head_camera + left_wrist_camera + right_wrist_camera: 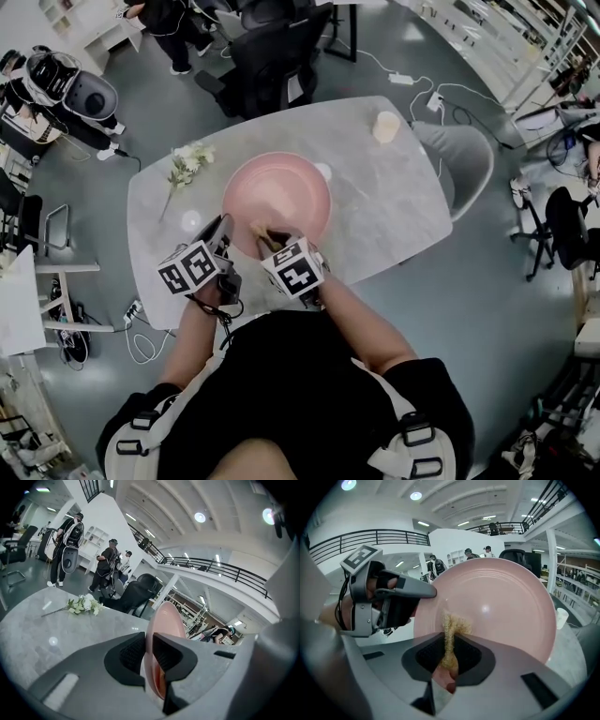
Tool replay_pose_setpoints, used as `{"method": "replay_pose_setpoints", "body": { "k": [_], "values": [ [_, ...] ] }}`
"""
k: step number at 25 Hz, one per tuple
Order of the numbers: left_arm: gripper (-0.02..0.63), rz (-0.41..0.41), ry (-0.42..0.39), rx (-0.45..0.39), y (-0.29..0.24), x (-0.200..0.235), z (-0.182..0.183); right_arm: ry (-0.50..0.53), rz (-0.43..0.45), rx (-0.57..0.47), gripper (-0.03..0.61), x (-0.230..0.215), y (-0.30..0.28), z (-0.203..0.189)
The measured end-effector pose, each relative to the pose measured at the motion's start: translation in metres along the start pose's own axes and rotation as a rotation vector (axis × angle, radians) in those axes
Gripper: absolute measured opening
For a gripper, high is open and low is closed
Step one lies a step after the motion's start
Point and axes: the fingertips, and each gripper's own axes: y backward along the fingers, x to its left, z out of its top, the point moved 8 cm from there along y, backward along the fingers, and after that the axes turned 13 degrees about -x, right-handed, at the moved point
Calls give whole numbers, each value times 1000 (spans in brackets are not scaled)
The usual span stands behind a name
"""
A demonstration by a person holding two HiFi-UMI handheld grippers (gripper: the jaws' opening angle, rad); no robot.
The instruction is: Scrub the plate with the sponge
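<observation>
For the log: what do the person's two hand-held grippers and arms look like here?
Both the left hand-held gripper and the right hand-held gripper have matte grey bodies with black ribbed pads. Each carries a white cube printed with black square markers. A black cable loops beneath the left one. The person wears a black short-sleeved top.

Grey marble table (394, 216) — white flowers (187, 164), cream cup (385, 126) on it
</observation>
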Motion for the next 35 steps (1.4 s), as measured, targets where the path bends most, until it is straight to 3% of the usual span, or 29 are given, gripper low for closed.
{"method": "replay_pose_setpoints", "body": {
  "k": [7, 13, 16, 20, 29, 35],
  "values": [
    [51, -20, 65, -3, -2, 3, 1, -52, -183, -14, 57, -41, 16, -11],
    [51, -33, 72, -1, 0, 1, -1, -66, -377, -50, 57, -82, 32, -2],
    [54, -39, 86, 10, 0, 1, -5, -103, -418, -51, 57, -95, 34, -2],
    [55, -40, 109, 18, -3, -2, -8, -104, -372, -49, 57, -80, 25, 3],
    [58, -59, 55, 35, -9, -17, -13, -8, -101, -93, 57, -9, -10, 21],
    [58, -67, 56, 56, -8, -13, -19, -47, -113, -96, 57, -17, -10, 31]
  ]
}}
